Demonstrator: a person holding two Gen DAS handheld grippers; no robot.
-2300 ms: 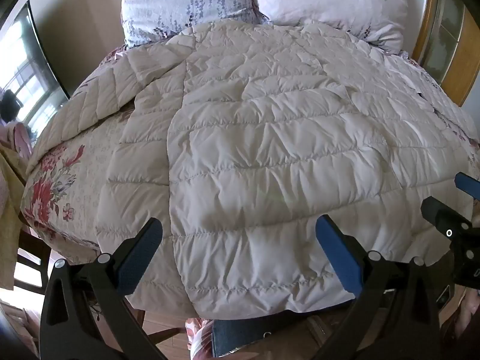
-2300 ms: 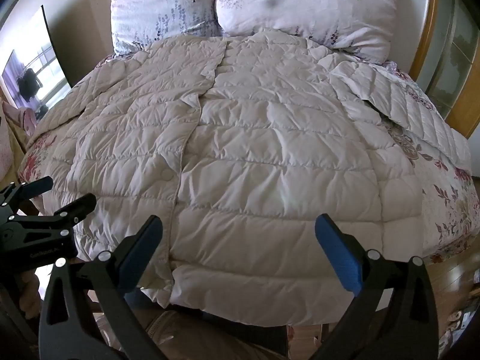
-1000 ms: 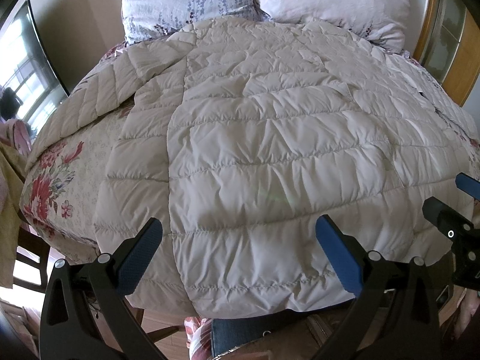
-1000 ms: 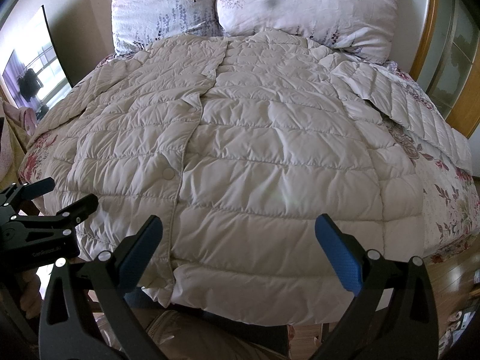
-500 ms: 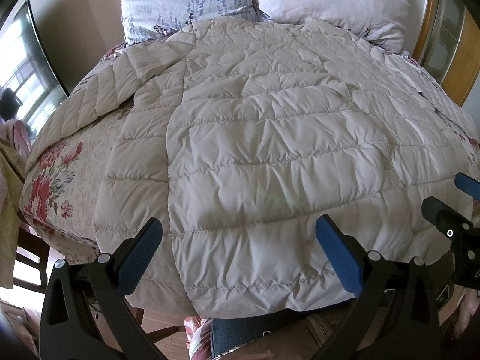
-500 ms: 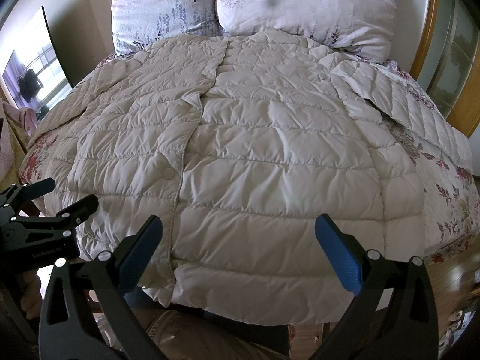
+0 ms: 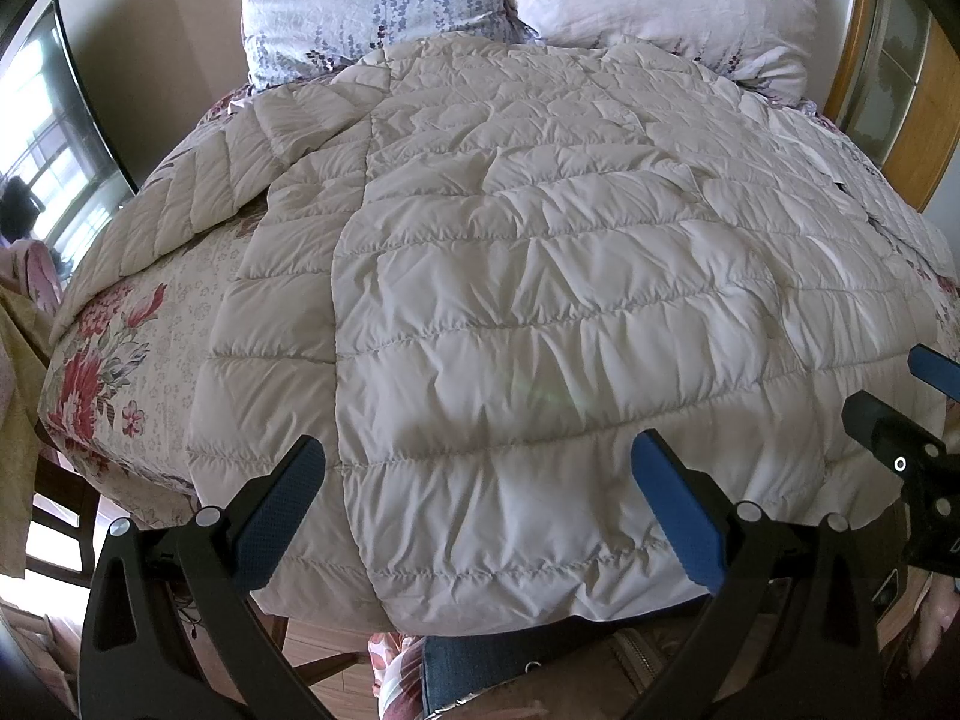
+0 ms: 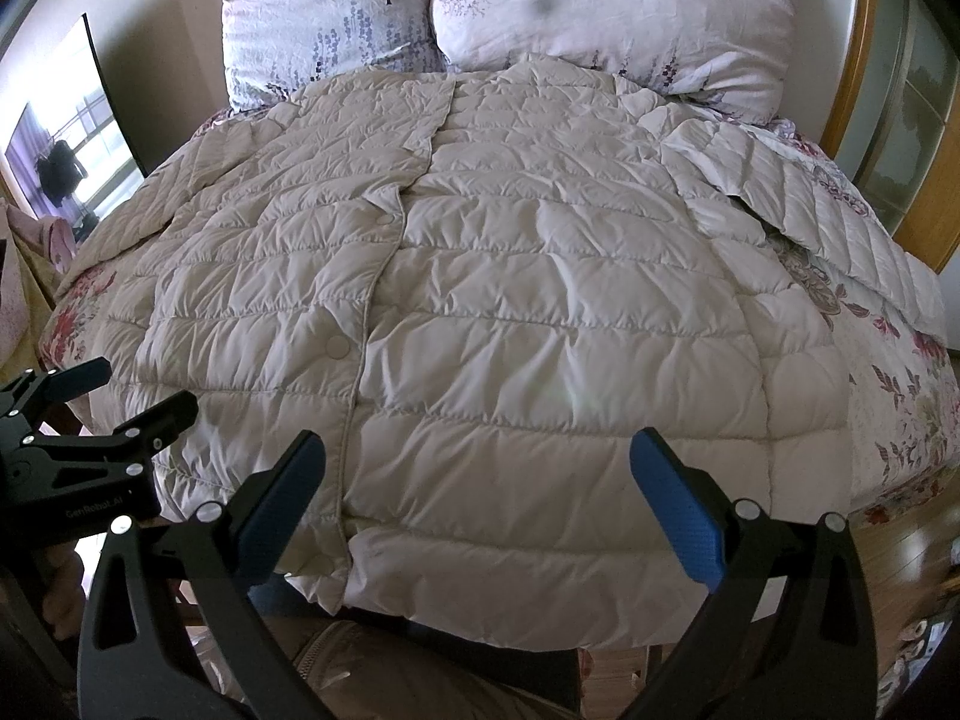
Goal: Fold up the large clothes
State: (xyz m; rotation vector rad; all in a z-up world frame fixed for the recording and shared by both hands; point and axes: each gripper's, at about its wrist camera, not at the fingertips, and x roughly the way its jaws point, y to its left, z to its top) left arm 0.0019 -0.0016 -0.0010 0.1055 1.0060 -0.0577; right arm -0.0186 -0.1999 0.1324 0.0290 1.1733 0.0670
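Observation:
A large beige quilted down jacket (image 7: pixel 528 300) lies spread flat, front up, across a bed, hem toward me and collar at the pillows. It also fills the right wrist view (image 8: pixel 510 300), where its snap-button placket runs down the middle. One sleeve (image 7: pixel 198 204) lies out to the left, the other sleeve (image 8: pixel 828 222) out to the right. My left gripper (image 7: pixel 477 504) is open and empty just above the hem's left half. My right gripper (image 8: pixel 477 504) is open and empty above the hem's right half. Each gripper shows at the edge of the other's view.
Two floral pillows (image 8: pixel 492 6) stand at the head of the bed. A floral bedspread (image 7: pixel 120 348) shows beside the jacket. A wooden cabinet (image 8: pixel 900 90) stands at right, a dark screen (image 7: pixel 66 96) at left. My legs are below the bed's near edge.
Almost nothing has moved. Both grippers hover in the same place over the hem, with only a slight drift of the views.

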